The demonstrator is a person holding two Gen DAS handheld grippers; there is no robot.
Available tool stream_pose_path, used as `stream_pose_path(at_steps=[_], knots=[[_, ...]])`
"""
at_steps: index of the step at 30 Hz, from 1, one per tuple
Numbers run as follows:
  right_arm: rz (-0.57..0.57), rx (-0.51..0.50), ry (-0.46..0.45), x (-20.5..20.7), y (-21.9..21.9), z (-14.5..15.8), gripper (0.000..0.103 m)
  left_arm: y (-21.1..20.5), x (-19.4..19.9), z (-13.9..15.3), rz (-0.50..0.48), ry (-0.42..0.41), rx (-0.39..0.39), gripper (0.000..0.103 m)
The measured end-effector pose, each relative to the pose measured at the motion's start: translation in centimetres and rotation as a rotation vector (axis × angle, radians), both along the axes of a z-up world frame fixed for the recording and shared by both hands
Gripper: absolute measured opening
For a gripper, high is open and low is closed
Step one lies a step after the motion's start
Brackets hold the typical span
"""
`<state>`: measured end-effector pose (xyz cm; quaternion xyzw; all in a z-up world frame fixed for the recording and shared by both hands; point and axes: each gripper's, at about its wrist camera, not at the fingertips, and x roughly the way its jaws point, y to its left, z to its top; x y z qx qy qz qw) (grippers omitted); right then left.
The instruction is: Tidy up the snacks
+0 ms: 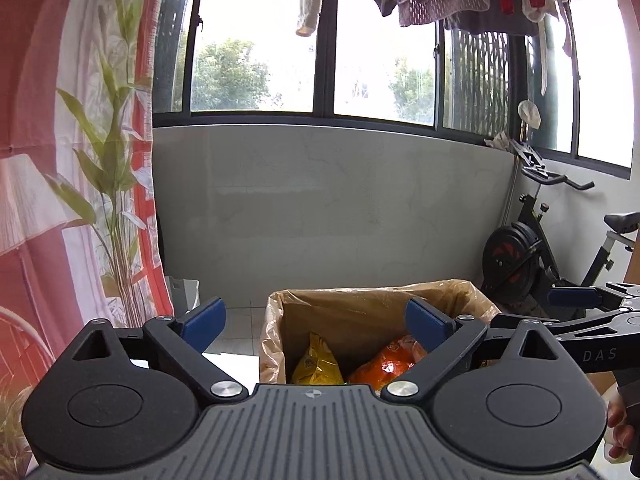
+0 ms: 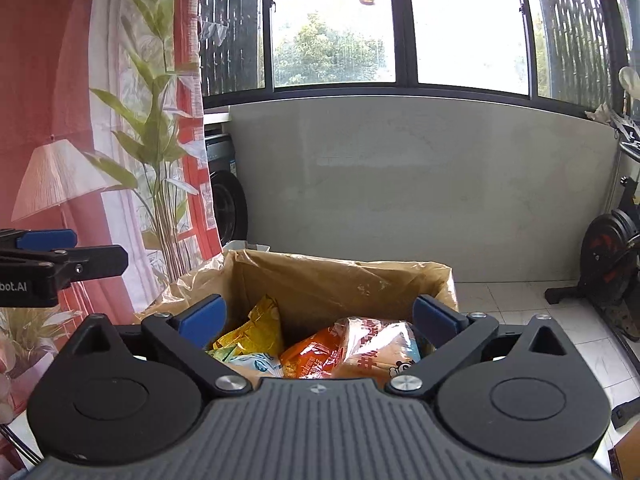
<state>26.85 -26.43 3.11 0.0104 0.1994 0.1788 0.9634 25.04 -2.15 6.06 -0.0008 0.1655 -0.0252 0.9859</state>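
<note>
Your left gripper [image 1: 316,322] stood with its jaws spread wide and nothing between the blue pads [image 1: 204,322], filling the lower part of its own view and pointing slightly downward. Your right gripper [image 2: 320,320] was likewise wide apart and empty, low in its own view. Each gripper showed in the other's camera: the right at the right edge of the left view, the left at the left edge. Your fingers [image 1: 620,428] showed at the lower right of the left view.

Snack packets [image 2: 316,354] half hidden by hand-held gripper body (labels unreadable), exercise bike [image 2: 612,256] cropped
</note>
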Motion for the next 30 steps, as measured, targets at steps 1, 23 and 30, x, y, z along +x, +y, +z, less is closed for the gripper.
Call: stream_pose_path(at_steps=[1, 23, 30], knots=[[-0.006, 0.005, -0.002, -0.5, -0.2, 0.3, 0.102, 0.0, -0.5, 0.3, 0.012, -0.004, 0.003, 0.098], [-0.07, 0.009, -0.046, -5.6, -2.0, 2.1, 0.103, -0.2, -4.7, 0.7, 0.113, 0.028, 0.01, 0.098], [-0.067, -0.009, -0.039, -5.6, -1.8, 1.8, 0.103, -0.3, -4.7, 0.5, 0.105, 0.033, 0.01, 0.098]])
